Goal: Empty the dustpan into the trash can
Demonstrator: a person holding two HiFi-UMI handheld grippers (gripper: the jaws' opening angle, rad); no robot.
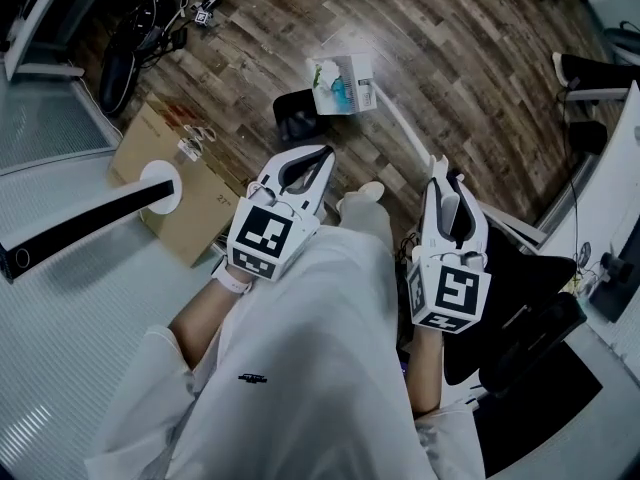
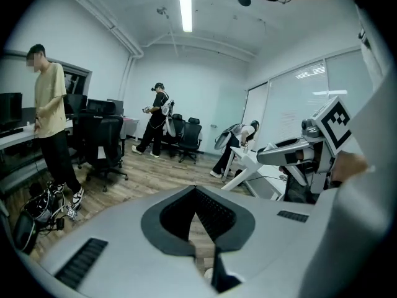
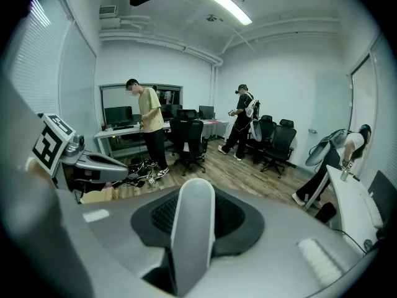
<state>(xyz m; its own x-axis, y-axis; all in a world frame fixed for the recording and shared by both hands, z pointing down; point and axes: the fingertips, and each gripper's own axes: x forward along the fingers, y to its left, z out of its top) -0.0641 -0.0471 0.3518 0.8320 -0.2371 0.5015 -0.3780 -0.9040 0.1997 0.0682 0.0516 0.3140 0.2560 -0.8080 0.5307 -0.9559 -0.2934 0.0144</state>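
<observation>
A long-handled white dustpan [image 1: 343,83] with blue and white litter in it rests on the wooden floor ahead of me. Its white handle [image 1: 405,128] runs back to my right gripper [image 1: 447,183], which is shut on the handle's rounded grey-white end [image 3: 193,222]. A small black bin [image 1: 296,116] stands just left of the dustpan. My left gripper [image 1: 318,158] hangs above the floor, left of the handle, its tips touching and nothing between them [image 2: 196,191]. Each gripper shows at the edge of the other's view.
A flat cardboard sheet [image 1: 165,198] and a white round-based post [image 1: 160,183] lie on the floor at left. Cables and shoes [image 1: 150,23] are at back left. A black chair [image 1: 530,308] is at right. Several people, chairs and desks stand across the room [image 3: 149,123].
</observation>
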